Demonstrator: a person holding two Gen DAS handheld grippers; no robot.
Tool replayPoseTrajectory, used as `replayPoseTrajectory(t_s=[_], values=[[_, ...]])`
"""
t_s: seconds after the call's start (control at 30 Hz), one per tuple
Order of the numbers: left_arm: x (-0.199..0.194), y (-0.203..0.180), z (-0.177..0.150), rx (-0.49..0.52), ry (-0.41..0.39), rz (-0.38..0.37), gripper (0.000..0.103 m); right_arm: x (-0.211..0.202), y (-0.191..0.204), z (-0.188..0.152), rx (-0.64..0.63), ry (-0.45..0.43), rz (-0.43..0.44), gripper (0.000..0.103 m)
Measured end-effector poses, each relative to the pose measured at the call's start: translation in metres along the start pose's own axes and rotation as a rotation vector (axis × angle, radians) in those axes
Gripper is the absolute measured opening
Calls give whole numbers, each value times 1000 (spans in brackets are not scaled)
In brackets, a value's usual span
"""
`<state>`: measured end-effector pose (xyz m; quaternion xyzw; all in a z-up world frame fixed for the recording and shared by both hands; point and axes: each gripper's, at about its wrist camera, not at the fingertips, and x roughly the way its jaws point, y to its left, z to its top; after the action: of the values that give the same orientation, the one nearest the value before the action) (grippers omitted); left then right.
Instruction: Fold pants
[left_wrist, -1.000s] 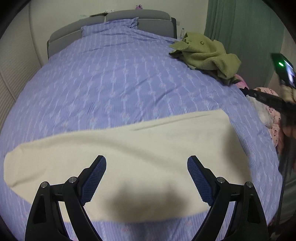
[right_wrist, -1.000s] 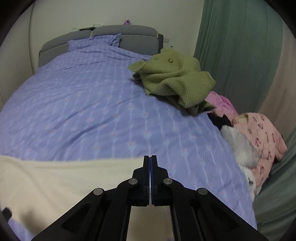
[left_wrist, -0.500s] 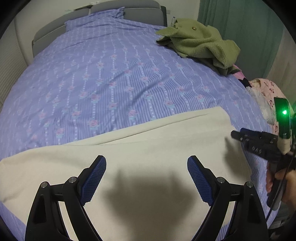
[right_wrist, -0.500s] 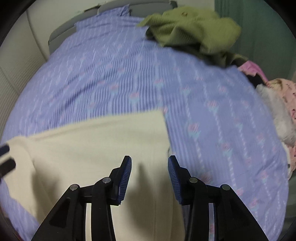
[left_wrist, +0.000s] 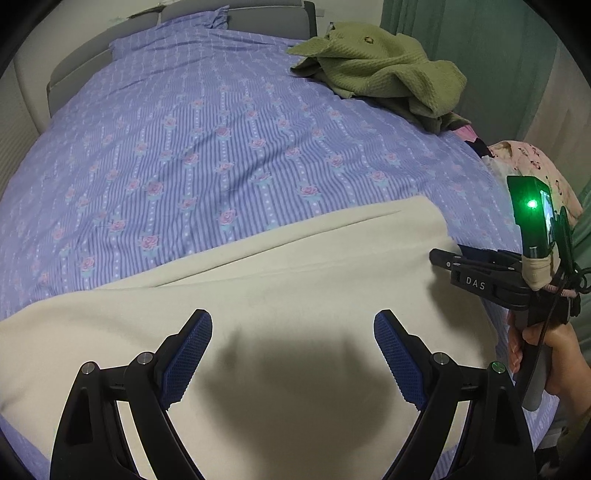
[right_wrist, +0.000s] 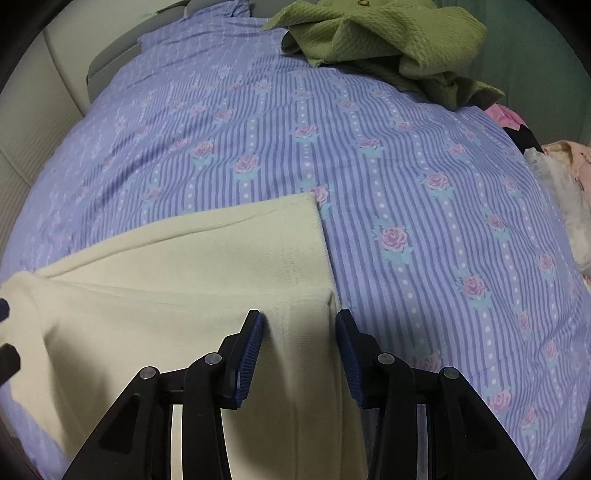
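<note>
Cream pants (left_wrist: 295, 280) lie flat across the near part of the bed, with a crease running along their length. My left gripper (left_wrist: 293, 354) hovers over their middle, jaws wide open and nothing between them. My right gripper (right_wrist: 299, 347) is partly open, low over the pants' (right_wrist: 184, 277) right-hand end. The end's folded corner lies between its blue pads (right_wrist: 251, 350), which do not squeeze it. In the left wrist view the right gripper (left_wrist: 448, 256) reaches in from the right, held by a hand (left_wrist: 554, 350). The left gripper's fingertips (right_wrist: 8, 360) show at the right wrist view's left edge.
The purple flowered bed cover (left_wrist: 184, 147) stretches to a grey headboard (left_wrist: 258, 11). A green knitted garment (left_wrist: 380, 66) lies heaped at the far right, with a pile of pink and white clothes (left_wrist: 532, 166) along the right edge. Green curtains (left_wrist: 480, 55) hang beyond.
Both grippers have come down closer to the pants. The right gripper went from shut to partly open and now straddles the pants' right end. The left gripper stayed wide open.
</note>
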<state>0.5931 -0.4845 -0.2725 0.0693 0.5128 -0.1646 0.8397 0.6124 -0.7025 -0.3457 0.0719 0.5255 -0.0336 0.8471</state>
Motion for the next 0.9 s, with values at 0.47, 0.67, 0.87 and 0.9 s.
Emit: replayPoseTrajectory(t_s=[0.47,0.67,0.87,0.9], values=[[-23,35,-13,-143,-58,106,90,-80,31,43,-156,-275,-156,11],[-21,29,-13,-126,-70,153,90,-17,24,74,-168,-159,-254,8],[-23,37,-16,-139,-62,162,90,6,-5,69,-62,-79,-388,0],[-26,39,-17,-145,-71,156,90,-7,-8,65,-21,-96,-339,2]])
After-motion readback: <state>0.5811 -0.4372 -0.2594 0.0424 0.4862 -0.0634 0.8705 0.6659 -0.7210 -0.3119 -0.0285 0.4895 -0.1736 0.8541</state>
